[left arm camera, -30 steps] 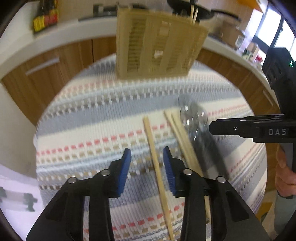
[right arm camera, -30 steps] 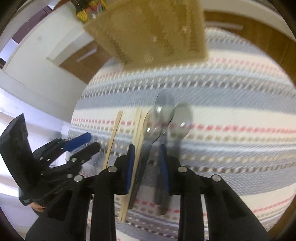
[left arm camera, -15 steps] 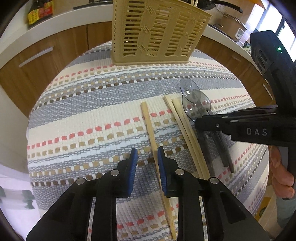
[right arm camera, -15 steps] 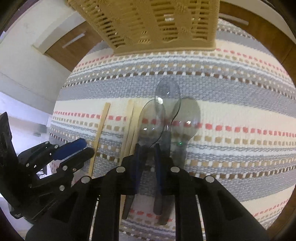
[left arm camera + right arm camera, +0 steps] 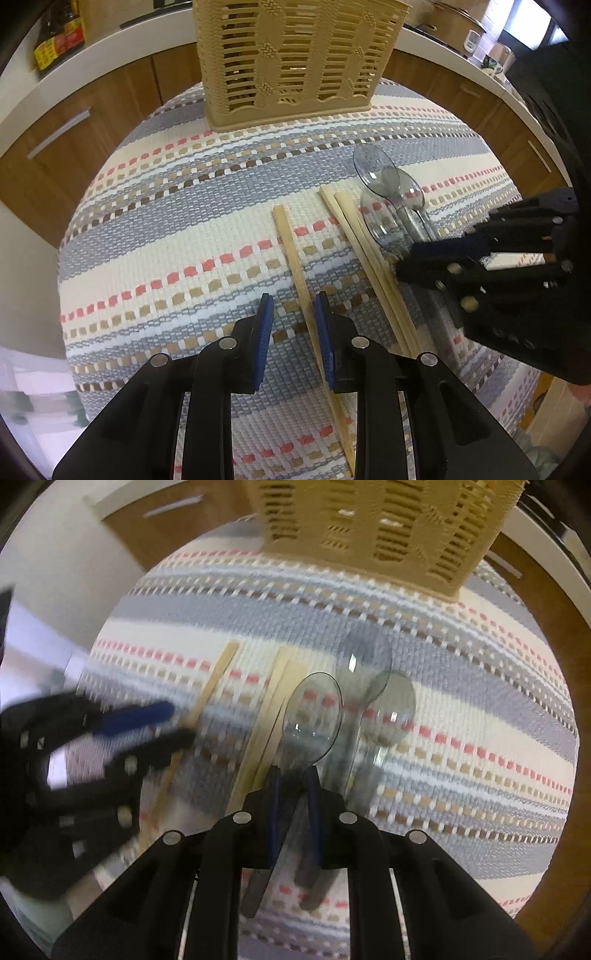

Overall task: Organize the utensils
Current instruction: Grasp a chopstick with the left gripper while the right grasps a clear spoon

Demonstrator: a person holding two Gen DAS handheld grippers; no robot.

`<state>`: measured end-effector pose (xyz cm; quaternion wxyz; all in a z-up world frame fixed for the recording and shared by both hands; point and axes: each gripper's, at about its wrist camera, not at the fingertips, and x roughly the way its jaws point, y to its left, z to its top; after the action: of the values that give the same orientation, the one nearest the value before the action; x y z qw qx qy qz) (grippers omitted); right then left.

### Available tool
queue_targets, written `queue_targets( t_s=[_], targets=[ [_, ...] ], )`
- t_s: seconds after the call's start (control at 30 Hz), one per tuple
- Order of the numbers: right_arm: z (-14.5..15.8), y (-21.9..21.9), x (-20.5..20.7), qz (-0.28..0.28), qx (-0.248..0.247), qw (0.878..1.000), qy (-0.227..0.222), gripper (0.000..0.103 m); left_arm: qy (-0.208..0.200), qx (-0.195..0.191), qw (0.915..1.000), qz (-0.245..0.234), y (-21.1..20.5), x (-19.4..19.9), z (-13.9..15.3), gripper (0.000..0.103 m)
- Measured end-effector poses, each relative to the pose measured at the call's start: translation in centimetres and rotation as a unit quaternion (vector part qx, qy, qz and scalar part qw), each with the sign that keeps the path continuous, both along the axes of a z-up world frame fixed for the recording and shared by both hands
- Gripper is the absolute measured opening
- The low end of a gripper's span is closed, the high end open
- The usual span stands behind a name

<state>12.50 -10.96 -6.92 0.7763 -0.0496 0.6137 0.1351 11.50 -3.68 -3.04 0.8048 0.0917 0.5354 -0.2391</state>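
Covering nearly the whole of both views, the striped woven mat (image 5: 177, 236) carries everything. At the top centre of the left wrist view stands the beige slatted utensil basket (image 5: 295, 62), upright on the mat's far edge; through the slats I cannot tell what is in it, if anything.

Next down in size, the lone chopstick (image 5: 295, 258) runs from mid-frame down toward the lower centre, its long axis nearly in line with the left gripper (image 5: 291, 332). It passes between the blue pads, close against the right-hand one, while a clear gap shows on the other side: the jaws stand narrowly apart and do not yet pinch it. Just right of it lies a pair of chopsticks (image 5: 365, 254) side by side, parallel to it.

In the right wrist view, three clear plastic spoons sit at centre, bowls toward the basket. The nearest spoon (image 5: 314, 720) has its neck between the pads of the right gripper (image 5: 293, 797), which is pressed together on it. The other two spoons (image 5: 384, 709) overlap just beside it, to the right.

Judging by this, the right hand is readier for the carry toward the basket, straight up-frame from both grippers.
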Motion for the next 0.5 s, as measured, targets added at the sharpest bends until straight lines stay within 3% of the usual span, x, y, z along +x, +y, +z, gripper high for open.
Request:
queue_targets(
  t_s=[0.3, 0.37, 0.5],
  targets=[
    [-0.3, -1.3, -1.3, 0.024, 0.005, 1.000, 0.019, 0.015, 0.005, 0.033, 0.9988, -0.035, -1.5, -0.2, -0.3, 0.036],
    [-0.3, -1.1, -1.3, 0.024, -0.007, 1.000, 0.017, 0.015, -0.001, 0.046, 0.9983, -0.037, -2.0, -0.4, -0.4, 0.036],
    [-0.5, -0.4, -1.7, 0.029, -0.035, 0.999, -0.003, 0.011, -0.017, 0.065, 0.9973, -0.029, -2.3, -0.6, -0.6, 0.022]
  ],
)
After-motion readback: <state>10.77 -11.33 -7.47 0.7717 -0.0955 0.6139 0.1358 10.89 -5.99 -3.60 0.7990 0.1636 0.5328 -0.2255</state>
